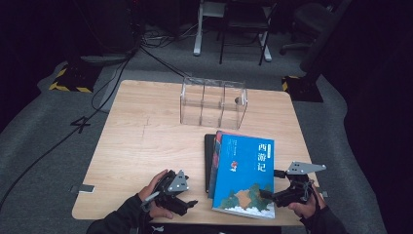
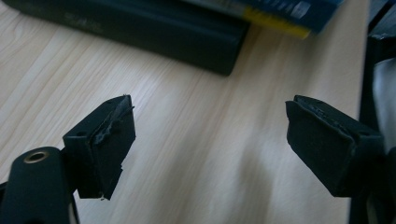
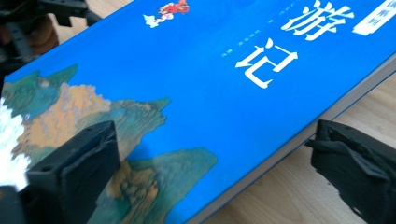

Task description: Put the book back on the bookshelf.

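Blue paperback book (image 1: 245, 174) with white Chinese title characters lies flat near the front right of the wooden worktop (image 1: 146, 146), overlapping a black book (image 1: 210, 161) beneath its left edge. Right tool (image 1: 278, 184) has its jaws spread wide, one over the cover and one beyond the book's right edge, not pressing on it. Left tool (image 1: 187, 195) hovers over bare worktop just left of the black book, jaws spread and holding nothing. Likely risks: closing on the cover alone could lift and bend it, or nudge the blue book off the black one; a corner grip could let the heavy book swing or slip. Clear plastic organiser (image 1: 213, 102) with three compartments stands behind the books, apparently empty apart from a small dark spot on its right wall
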Tool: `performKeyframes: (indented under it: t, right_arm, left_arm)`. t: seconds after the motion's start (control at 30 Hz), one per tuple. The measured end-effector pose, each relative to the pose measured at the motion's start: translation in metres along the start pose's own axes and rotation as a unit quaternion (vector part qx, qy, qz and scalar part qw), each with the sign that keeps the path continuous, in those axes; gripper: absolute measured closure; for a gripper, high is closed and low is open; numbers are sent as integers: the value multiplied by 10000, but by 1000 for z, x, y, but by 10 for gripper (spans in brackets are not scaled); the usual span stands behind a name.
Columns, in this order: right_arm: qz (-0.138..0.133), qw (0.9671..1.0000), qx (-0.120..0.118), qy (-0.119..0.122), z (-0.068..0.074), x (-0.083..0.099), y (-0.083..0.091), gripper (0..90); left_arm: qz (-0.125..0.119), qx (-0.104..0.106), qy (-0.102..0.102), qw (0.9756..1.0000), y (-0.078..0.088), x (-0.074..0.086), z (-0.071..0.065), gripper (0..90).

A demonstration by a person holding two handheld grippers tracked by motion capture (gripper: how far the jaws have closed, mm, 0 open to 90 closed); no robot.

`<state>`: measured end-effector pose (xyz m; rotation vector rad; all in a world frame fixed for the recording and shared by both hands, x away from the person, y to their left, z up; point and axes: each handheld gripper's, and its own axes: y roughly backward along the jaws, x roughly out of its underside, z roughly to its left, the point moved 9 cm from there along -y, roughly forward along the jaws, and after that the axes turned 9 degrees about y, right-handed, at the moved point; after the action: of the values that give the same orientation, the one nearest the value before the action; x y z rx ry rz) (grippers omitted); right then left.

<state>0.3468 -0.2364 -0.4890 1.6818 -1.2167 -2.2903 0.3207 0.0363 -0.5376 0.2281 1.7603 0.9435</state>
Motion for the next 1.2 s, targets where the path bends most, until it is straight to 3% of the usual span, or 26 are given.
performKeyframes:
  t: [0.33,0.37,0.5,0.57,0.67,0.8,0.87,0.93,1.2]
  right_arm:
    - [66,9995,267,-171,-2,-9,-9,0]
    - [76,9994,271,-184,-2,-10,-10,0]
    - [87,9992,331,-230,-5,-16,-16,0]
    - [94,9991,345,-242,-6,-19,-19,0]
    - [91,9991,354,-238,-9,-23,-23,0]
    - [71,9991,340,-228,-11,-25,-26,0]
    - [55,9990,375,-240,-12,-28,-28,0]
    - [57,9991,356,-224,-13,-30,-30,0]
    - [50,9992,321,-218,-15,-35,-36,0]
  left_arm:
    - [-344,274,-149,9989,-2,-27,-35,166]
    - [-343,214,-193,9990,-3,-28,-35,164]
    - [-468,163,-85,9987,-2,-33,-33,169]
    - [-424,214,-170,9987,-1,-32,-34,169]
    - [-356,51,-272,9990,-3,-31,-32,191]
    - [-477,-54,-117,9988,-4,-39,-22,207]
    - [-465,-119,-140,9987,-5,-42,-16,176]
    - [-418,-3,-183,9990,-6,-44,-15,152]
    - [-463,90,-208,9987,-2,-45,-12,158]
